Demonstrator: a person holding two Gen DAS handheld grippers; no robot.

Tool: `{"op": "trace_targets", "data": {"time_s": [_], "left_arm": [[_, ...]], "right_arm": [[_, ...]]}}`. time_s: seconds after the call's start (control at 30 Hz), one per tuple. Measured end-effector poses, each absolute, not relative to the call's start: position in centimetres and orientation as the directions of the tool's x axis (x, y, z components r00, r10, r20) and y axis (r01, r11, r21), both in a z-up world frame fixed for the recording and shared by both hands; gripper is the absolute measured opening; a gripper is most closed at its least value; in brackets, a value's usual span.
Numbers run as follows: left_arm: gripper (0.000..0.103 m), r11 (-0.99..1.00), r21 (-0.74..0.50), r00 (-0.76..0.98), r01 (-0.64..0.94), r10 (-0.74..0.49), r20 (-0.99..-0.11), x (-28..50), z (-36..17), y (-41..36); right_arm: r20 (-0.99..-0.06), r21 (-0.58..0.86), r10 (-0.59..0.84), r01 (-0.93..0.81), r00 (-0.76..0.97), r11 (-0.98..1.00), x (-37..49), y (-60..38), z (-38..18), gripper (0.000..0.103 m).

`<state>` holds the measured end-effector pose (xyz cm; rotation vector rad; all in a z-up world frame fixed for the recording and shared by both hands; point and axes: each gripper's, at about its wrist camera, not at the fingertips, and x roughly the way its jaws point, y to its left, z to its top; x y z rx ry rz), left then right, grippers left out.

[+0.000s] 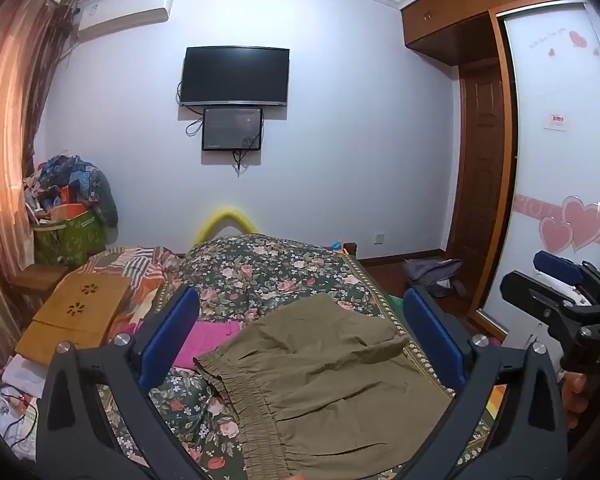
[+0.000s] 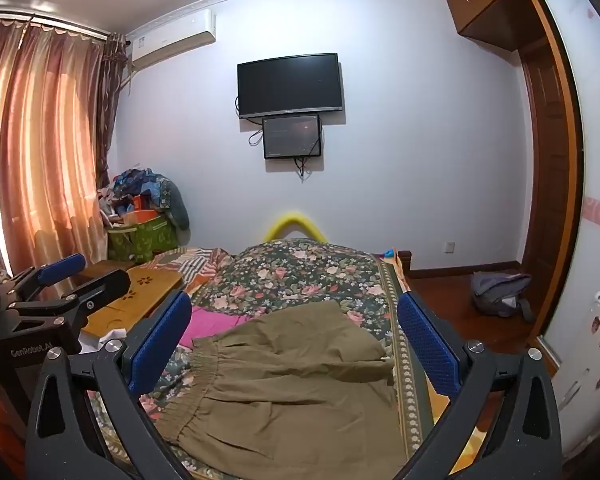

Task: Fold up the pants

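Observation:
Olive-green pants lie on the floral bedspread, the elastic waistband toward the left and the cloth rumpled. My left gripper hovers over them, open, its blue pads wide apart with nothing between them. My right gripper shows at the right edge of the left wrist view, held by a hand. In the right wrist view the same pants lie below my right gripper, which is also open and empty. The left gripper appears at that view's left edge.
A pink garment lies beyond the waistband. A wooden lap tray rests on the bed's left side. A green bag piled with clothes stands in the far left corner. A grey backpack sits on the floor by the wardrobe.

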<state>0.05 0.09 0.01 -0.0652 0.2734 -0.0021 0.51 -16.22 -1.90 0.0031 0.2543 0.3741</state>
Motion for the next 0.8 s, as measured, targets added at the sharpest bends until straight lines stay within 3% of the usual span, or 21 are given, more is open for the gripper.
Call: {"op": "trace_targets", "data": {"time_s": [0.8], "left_arm": [[0.103, 0.999, -0.048, 0.967, -0.019, 0.006, -0.255, 0.3, -0.5, -0.2]], "right_arm": [[-0.260, 0.062, 0.367, -0.364, 0.893, 0.929, 0.8, -16.3, -1.6, 0.103]]}}
